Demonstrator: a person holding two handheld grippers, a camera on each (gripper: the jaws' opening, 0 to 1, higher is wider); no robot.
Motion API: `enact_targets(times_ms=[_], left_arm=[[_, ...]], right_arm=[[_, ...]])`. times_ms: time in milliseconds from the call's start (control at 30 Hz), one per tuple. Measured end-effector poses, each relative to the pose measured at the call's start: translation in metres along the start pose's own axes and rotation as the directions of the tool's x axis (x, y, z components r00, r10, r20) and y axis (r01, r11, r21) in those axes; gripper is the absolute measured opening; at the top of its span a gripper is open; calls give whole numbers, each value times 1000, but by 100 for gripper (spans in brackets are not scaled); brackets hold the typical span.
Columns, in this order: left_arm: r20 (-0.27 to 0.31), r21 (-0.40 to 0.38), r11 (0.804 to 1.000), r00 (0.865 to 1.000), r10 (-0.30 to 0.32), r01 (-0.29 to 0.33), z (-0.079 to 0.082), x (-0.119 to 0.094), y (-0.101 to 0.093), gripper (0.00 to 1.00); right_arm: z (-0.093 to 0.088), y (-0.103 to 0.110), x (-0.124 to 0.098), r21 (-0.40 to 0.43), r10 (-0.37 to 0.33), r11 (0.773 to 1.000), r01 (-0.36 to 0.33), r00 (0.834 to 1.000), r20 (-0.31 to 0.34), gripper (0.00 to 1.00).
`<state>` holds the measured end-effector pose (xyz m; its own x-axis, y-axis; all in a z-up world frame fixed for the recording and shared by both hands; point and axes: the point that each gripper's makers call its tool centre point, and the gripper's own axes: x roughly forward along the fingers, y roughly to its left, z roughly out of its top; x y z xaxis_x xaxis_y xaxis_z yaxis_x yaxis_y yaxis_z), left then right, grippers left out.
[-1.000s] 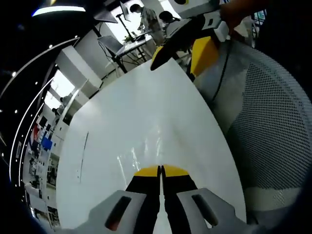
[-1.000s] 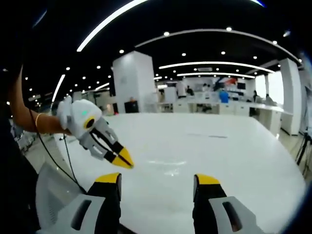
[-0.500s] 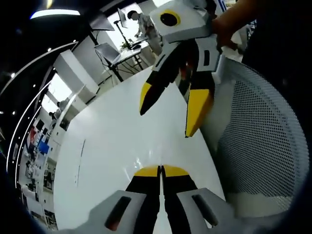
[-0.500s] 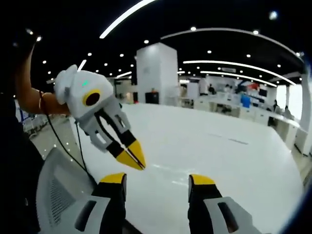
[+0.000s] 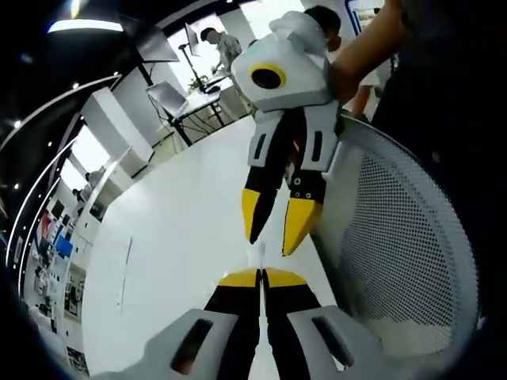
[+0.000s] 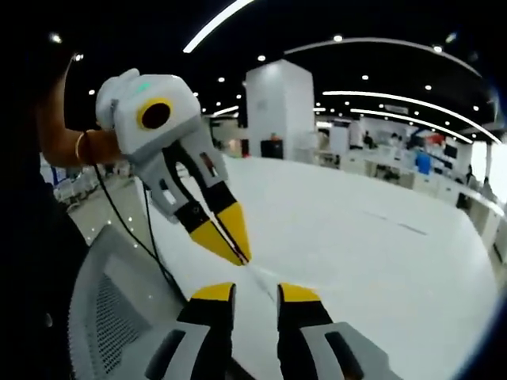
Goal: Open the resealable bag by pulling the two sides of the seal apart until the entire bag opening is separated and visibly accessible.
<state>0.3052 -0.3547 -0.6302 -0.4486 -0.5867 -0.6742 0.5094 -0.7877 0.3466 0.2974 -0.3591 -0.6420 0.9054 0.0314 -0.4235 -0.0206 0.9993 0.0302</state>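
Grippers meet over the near edge of a white worktop (image 5: 174, 253), just beside a mesh chair (image 5: 396, 237). The left gripper (image 5: 261, 277) has its jaws pressed together on a faint sliver of the clear bag (image 5: 258, 253). The right gripper (image 6: 255, 291) hangs tip to tip with it, jaws parted, the film's thin edge running into the gap. The glossy worktop spreads bare beyond them. A white pillar (image 6: 281, 111), desks and ceiling light strips mark the wide hall behind.
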Motion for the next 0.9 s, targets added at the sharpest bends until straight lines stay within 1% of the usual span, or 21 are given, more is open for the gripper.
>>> enact_targets(times_ms=[100, 233, 300, 467, 667, 733, 833, 900], left_arm=[[6, 3, 1000, 1000, -11, 11, 3, -2, -3, 0], [8, 13, 1000, 1000, -26, 26, 5, -4, -7, 0], [8, 15, 999, 999, -32, 32, 6, -6, -8, 0], [5, 8, 999, 999, -47, 47, 5, -6, -14, 0], [10, -27, 998, 999, -49, 50, 3, -4, -17, 0], [0, -41, 998, 998, -55, 55, 0, -2, -19, 0], [-20, -31, 997, 998, -65, 64, -3, 1, -23, 0], [-22, -27, 997, 997, -68, 67, -3, 2, -24, 0]], right_arm=[[-2, 3, 1, -31, 13, 999, -14, 1000, -23, 15], [-3, 9, 3, -58, 48, 997, -50, 998, -37, 11], [-4, 11, 3, -68, 50, 996, -53, 998, -47, 10], [-6, 12, 3, -78, 61, 995, -66, 996, -66, 2], [-11, 16, 3, -114, 70, 990, -81, 993, -95, 0], [-13, 18, 3, -138, 72, 986, -88, 991, -113, 0], [-15, 21, 3, -150, 85, 983, -104, 988, -129, 0], [-14, 22, 3, -150, 96, 982, -115, 987, -126, 0]])
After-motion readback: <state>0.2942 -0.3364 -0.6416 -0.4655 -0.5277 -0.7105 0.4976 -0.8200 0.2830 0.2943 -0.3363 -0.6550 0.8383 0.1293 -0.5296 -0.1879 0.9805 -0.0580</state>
